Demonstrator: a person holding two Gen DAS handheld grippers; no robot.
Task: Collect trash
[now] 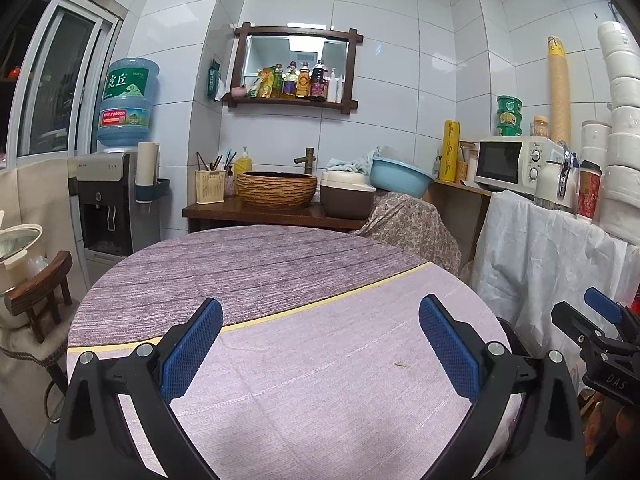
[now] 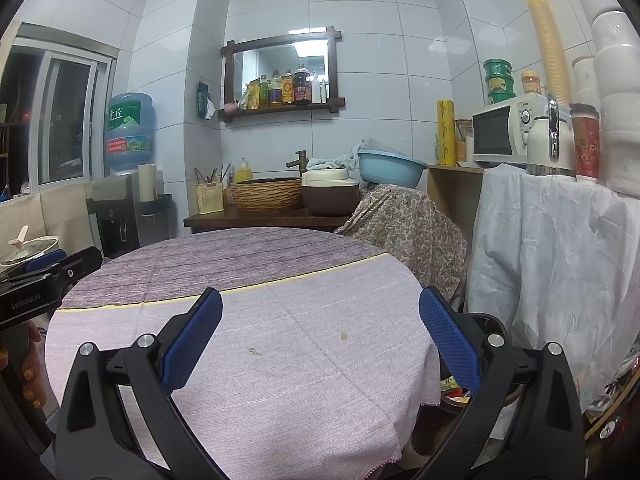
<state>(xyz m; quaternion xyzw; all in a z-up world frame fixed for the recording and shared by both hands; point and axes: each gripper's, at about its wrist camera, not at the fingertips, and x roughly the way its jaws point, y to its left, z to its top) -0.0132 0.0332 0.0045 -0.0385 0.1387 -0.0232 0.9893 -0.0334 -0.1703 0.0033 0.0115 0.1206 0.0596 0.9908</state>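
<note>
Fingers (image 1: 192,344) spread, both grippers | bin (image 2: 486,322) beside table (image 2: 280,360), contents unclear

White-tiled walls (image 1: 400,40) surround a cloth-covered round table (image 1: 320,360), wood-framed mirror shelf (image 1: 296,66), and sliding window (image 1: 60,80).

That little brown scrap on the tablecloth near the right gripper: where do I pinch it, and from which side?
The scrap lies flat and thin, so likely come straight down with the right gripper, open fingers straddling its short width, pinching at tablecloth level.
</note>
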